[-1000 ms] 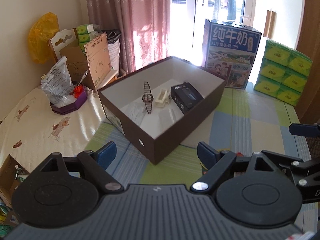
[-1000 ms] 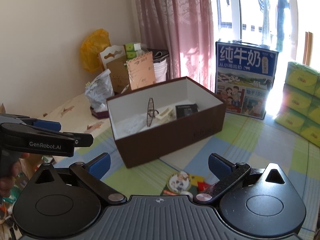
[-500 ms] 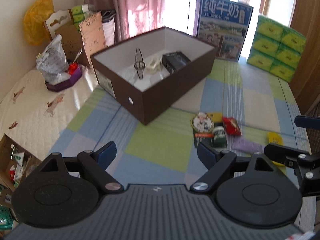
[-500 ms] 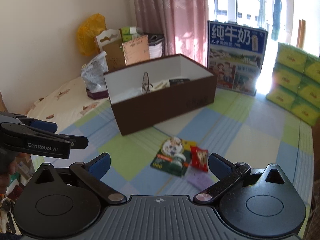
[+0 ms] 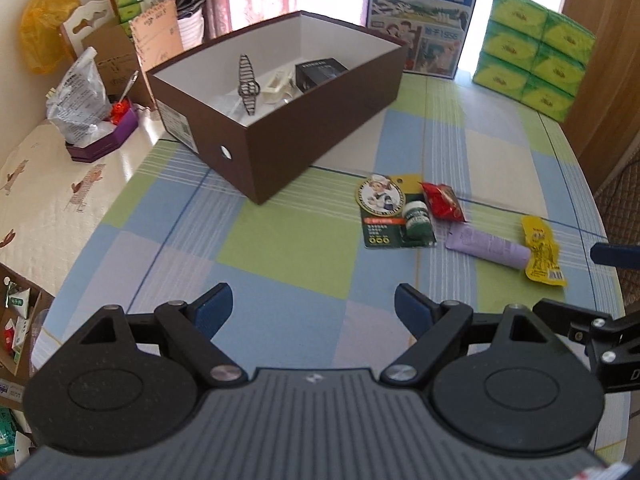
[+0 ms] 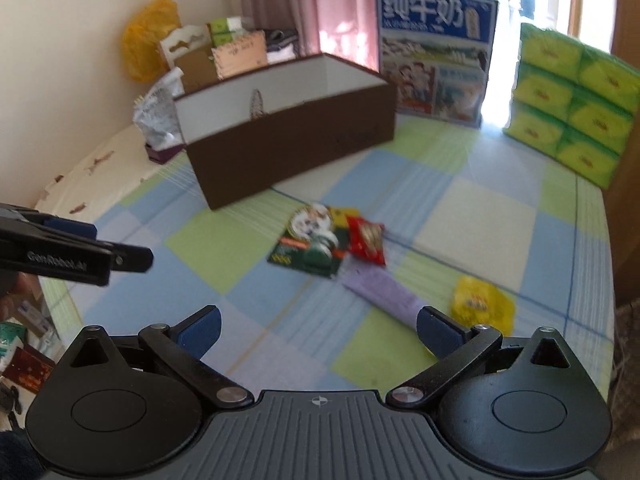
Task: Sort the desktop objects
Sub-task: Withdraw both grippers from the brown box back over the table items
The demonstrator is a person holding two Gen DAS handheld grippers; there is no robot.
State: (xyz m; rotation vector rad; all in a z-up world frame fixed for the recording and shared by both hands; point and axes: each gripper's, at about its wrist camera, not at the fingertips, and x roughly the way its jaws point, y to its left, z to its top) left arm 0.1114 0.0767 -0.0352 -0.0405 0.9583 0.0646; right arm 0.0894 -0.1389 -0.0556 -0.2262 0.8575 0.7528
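Both tongs are held spread wide with nothing between their blue pads: the left tongs [image 5: 309, 305] and the right tongs [image 6: 319, 323] hang above the checked cloth of the desk [image 5: 280, 248]. In the left view, a cluster of small items is seen at about 2 o'clock from the left tongs. A green blister card [image 5: 390, 216] with a round cartoon label carries a small green-capped jar. A red snack packet [image 5: 443, 201] lies just beside it at its 2 o'clock. A lilac tube [image 5: 488, 246] lies flat at the card's 4 o'clock, and a yellow packet [image 5: 542, 250] touches the tube's far end. At 11 o'clock from the cluster stands an open brown box [image 5: 320, 132] with a white inside, in which a black wire coil, a cream piece and a dark case are seen. Behind it a blue milk carton [image 5: 424, 20] and stacked green tissue packs [image 5: 532, 48] are set.
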